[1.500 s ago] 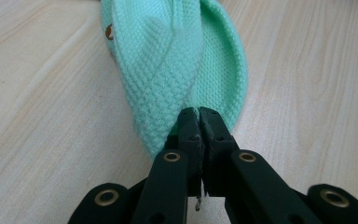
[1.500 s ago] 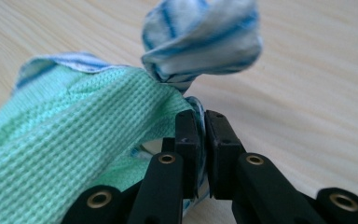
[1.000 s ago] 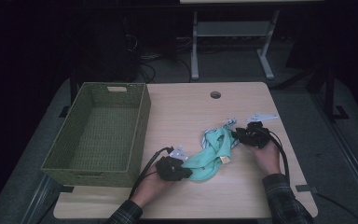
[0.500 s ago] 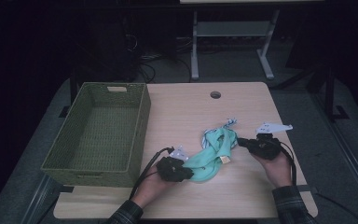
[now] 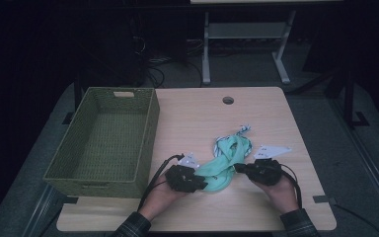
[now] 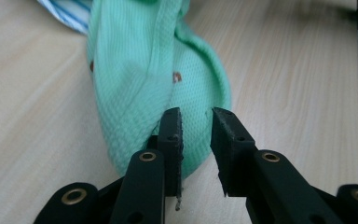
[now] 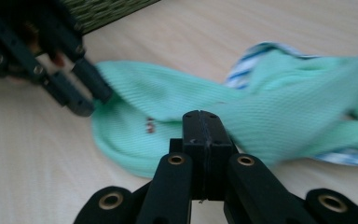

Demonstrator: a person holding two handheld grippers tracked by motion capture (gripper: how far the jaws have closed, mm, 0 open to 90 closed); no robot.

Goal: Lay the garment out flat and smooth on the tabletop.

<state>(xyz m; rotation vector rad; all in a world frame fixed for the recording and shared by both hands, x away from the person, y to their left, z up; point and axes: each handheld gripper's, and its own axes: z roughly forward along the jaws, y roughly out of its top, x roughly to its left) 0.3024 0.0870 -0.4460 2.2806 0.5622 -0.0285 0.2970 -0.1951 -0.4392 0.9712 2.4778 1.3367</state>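
- Far left of the desk (image 5: 271,207): a green woven basket (image 5: 146,133) with a slot handle in its far wall; nothing is visible inside it.
- Left-centre, near edge: the left tool (image 5: 203,185), held in the person's left hand (image 5: 161,196), with a black cable looping from it beside the basket. In the left gripper view its jaws (image 6: 196,135) stand slightly spread, with the rounded near end of the mint-green cloth (image 6: 140,84) lying in and behind the gap; the cloth seems to touch the left jaw, though a firm grip cannot be confirmed.
- Centre: the mint-green cloth (image 5: 224,165) lies bunched on the desk, running from the left tool toward the far right, where a blue-and-white striped cloth (image 5: 242,131) shows at its far end.
- Right-centre, near edge: the right tool (image 5: 238,168), held in the person's right hand (image 5: 280,190), points left at the cloth. In the right gripper view its jaws (image 7: 204,122) are pressed together with nothing visible between them, just in front of the cloth (image 7: 270,116).
- Far centre: a round hole (image 5: 228,100) in the desk top.
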